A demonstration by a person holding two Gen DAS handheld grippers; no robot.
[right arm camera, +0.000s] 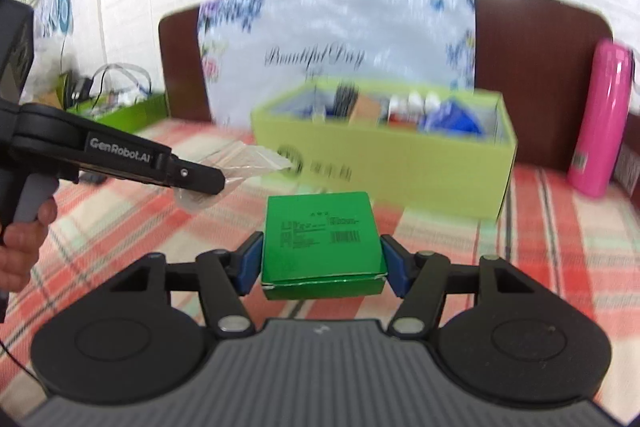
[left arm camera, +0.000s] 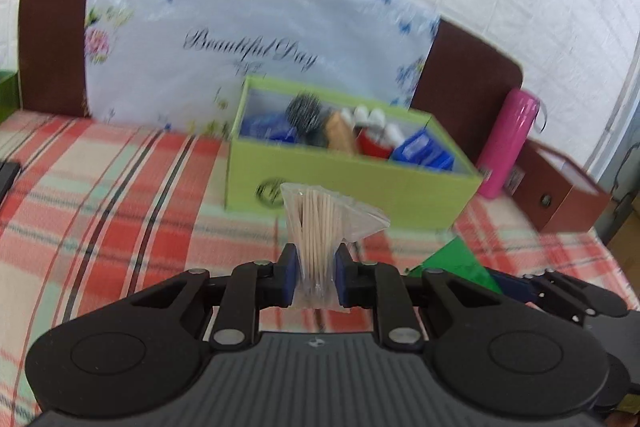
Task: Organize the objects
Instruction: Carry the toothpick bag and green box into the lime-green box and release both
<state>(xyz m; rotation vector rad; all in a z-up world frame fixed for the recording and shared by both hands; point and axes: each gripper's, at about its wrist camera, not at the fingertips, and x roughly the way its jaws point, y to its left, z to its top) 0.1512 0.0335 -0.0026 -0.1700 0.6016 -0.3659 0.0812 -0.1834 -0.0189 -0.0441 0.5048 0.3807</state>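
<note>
My left gripper (left arm camera: 314, 277) is shut on a clear bag of toothpicks (left arm camera: 320, 227) and holds it above the plaid cloth, in front of the lime green box (left arm camera: 352, 183). The box holds several items: blue packets, a dark brush, small bottles. My right gripper (right arm camera: 322, 267) is shut on a green carton (right arm camera: 322, 247) with a barcode on top, also short of the lime box (right arm camera: 400, 171). The left gripper (right arm camera: 200, 179) with the bag (right arm camera: 256, 163) shows at left in the right wrist view. The carton's corner (left arm camera: 456, 263) shows in the left wrist view.
A pink bottle (left arm camera: 508, 143) stands right of the lime box, also in the right wrist view (right arm camera: 604, 119). A brown box (left arm camera: 560, 195) sits at far right. A floral "Beautiful Day" sheet (left arm camera: 256, 39) leans on a brown headboard (left arm camera: 52, 39). Another green box (right arm camera: 128, 111) is far left.
</note>
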